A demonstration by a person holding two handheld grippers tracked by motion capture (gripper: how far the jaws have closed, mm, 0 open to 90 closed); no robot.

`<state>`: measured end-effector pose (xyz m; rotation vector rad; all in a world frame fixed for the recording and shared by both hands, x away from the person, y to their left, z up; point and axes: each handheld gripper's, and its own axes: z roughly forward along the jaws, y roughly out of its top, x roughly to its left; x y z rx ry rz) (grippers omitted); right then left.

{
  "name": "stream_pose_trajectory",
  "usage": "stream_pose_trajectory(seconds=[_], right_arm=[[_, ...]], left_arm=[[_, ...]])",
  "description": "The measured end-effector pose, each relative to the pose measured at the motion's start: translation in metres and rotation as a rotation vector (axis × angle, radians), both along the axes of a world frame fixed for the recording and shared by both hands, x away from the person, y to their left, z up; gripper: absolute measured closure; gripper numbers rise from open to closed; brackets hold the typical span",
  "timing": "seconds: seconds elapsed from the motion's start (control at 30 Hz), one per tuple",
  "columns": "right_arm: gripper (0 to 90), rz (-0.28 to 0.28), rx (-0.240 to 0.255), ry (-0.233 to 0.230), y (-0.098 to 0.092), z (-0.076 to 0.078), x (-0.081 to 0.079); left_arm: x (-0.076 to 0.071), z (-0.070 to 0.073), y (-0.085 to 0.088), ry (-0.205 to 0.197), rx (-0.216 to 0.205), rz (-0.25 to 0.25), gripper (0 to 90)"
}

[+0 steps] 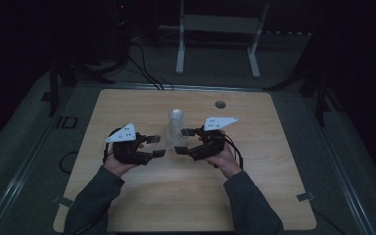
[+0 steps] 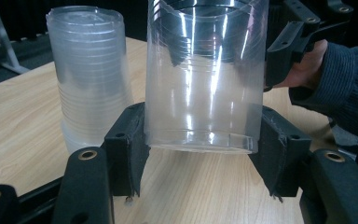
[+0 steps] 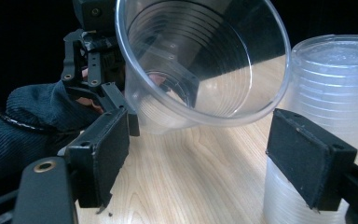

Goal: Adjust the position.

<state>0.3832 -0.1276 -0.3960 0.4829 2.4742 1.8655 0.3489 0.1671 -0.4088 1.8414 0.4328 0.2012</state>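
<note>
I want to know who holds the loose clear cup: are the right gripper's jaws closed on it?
No. In the right gripper view the right gripper stands open, pads clear of the clear cup; the left gripper clamps its base.

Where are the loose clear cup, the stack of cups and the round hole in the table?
Clear cup (image 2: pixel 205 88), left gripper view, side wall.
Stack of cups (image 2: pixel 91 70), left gripper view, side.
Round hole (image 1: pixel 220 104), high view, centre.

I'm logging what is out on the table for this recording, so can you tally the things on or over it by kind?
Single clear plastic cup, held off the table: 1
Stack of nested clear cups, standing on the table; cups in it too blurred together to count: 1
Handheld tools: 2, the left tool and the right tool
Total: 4
</note>
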Motion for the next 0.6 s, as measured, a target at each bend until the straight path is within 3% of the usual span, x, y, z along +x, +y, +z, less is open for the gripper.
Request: stream_pose_trajectory(seconds=[0.6], right_arm=[[19.6, 0.024, 0.086, 0.024, 0.0043, 0.0052, 0.0020]], left_arm=[[-0.0017, -0.0016, -0.0042, -0.015, -0.057, 0.008, 40.8]])
